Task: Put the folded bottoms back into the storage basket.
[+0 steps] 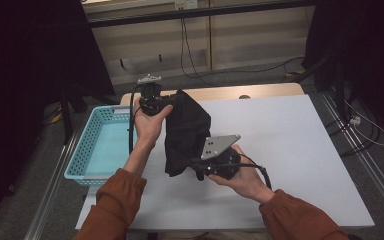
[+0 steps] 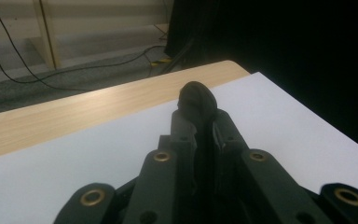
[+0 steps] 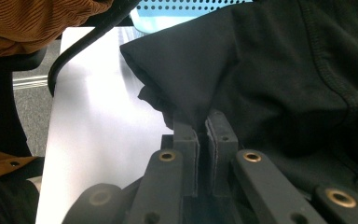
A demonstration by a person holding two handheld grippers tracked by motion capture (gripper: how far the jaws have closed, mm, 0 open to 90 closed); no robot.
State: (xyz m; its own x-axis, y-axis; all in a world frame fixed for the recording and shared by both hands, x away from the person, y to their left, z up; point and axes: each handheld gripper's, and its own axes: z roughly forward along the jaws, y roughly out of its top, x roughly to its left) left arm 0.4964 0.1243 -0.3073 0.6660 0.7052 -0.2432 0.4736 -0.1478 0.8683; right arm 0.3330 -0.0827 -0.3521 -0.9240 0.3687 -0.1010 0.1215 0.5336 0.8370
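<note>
Tools [image 1: 172,102] [image 1: 196,167] clamped on black cloth [image 1: 185,130].

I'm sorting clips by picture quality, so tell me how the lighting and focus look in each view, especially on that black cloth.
High view: dim and sharp, the black cloth a near-featureless dark mass against the white table. Left gripper view: near tongs soft, right background black. Right gripper view: the cloth's seams show clearly, with a bright sheen on the table.

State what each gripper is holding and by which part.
Both are shut on the black garment: the left gripper pinches its top edge, the right gripper a fold at its lower edge.
</note>
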